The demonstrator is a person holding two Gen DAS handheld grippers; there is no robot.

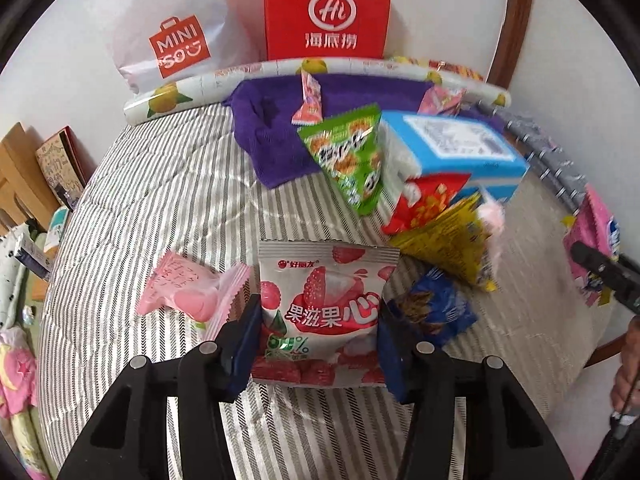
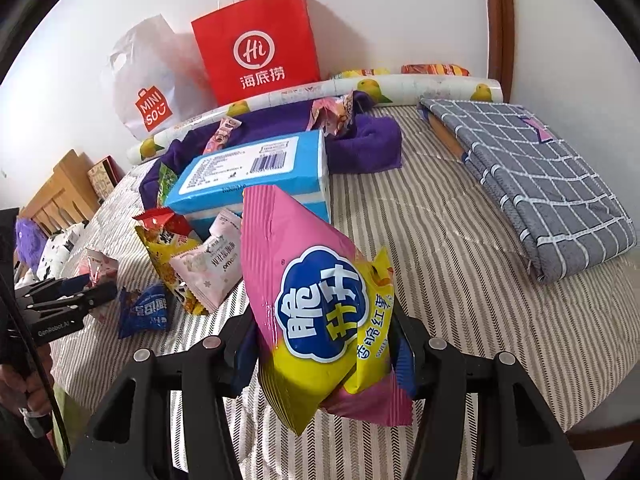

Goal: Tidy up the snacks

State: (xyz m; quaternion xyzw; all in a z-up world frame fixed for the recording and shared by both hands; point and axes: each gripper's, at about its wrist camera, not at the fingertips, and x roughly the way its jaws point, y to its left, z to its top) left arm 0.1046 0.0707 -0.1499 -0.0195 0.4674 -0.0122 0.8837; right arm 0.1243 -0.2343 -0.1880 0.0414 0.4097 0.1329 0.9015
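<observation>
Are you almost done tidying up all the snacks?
Not nearly. Nothing looks sorted yet. The left gripper holds a strawberry gummy packet, and the right gripper holds a pink chip bag. Still loose on the striped cover: the green packet, red packet, blue packet, pink candy and others around the blue box.

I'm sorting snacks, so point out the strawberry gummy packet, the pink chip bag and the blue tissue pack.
strawberry gummy packet [image 1: 320,312]: left wrist view, on its printed front.
pink chip bag [image 2: 316,304]: right wrist view, on its blue logo.
blue tissue pack [image 2: 248,176]: right wrist view, on its top face.
</observation>
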